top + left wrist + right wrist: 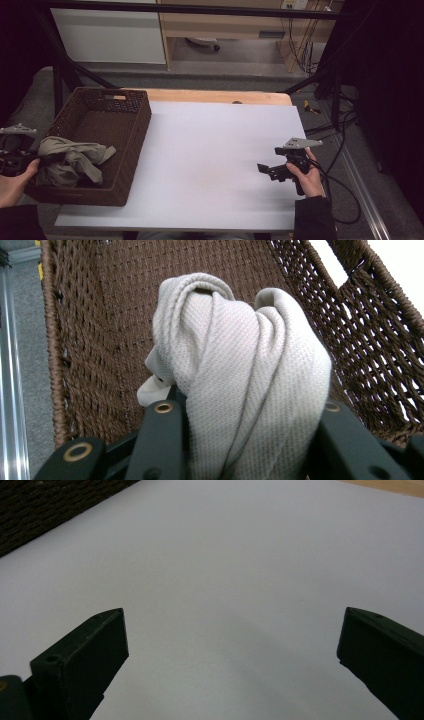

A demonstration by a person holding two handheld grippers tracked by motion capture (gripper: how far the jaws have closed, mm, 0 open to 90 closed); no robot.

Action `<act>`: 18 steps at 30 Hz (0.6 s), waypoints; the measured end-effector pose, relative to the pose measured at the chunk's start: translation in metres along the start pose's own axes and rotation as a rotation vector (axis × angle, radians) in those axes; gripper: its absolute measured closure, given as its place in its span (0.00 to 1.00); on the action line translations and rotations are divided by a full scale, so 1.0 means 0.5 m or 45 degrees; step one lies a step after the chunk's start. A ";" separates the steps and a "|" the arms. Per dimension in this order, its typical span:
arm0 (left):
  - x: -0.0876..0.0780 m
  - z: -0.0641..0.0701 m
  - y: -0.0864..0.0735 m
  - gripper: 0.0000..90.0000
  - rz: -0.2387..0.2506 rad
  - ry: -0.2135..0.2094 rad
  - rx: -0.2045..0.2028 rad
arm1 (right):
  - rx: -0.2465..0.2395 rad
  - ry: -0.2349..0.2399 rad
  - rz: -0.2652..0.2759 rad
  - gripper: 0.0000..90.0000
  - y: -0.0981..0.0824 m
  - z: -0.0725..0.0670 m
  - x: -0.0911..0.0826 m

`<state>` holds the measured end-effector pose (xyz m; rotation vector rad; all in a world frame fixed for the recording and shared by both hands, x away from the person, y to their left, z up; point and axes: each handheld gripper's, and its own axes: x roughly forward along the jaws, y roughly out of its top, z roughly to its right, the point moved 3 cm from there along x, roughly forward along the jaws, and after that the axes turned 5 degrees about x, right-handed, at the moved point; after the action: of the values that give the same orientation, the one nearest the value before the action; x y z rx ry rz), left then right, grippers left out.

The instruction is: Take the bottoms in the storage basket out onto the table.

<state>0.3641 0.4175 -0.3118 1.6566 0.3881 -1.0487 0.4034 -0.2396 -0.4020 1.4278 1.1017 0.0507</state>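
Beige cloth (240, 385) bunched between the left gripper's (247, 440) closed jaws.

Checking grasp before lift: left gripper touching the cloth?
Touching. In the left gripper view, the left gripper has its black jaws closed on the bunched beige cloth over the woven basket.

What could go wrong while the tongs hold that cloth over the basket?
The left tongs pinch only a bunched part of the beige cloth, so it might slip back into the brown basket. Its loose ends hang against the woven wall, so they could snag and perhaps tug the basket along. The right tongs are open over the white table, too far away to help quickly.
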 end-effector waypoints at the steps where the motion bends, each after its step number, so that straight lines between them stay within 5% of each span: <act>1: 0.000 0.001 0.002 0.70 -0.001 0.000 0.001 | 0.000 0.000 0.001 0.01 0.000 0.000 0.000; 18: -0.011 0.010 0.039 0.70 -0.017 -0.013 0.048 | -0.002 -0.002 -0.001 0.01 0.000 0.000 0.000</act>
<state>0.3727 0.4071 -0.2958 1.6833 0.3752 -1.0799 0.4035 -0.2396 -0.4021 1.4254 1.1009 0.0497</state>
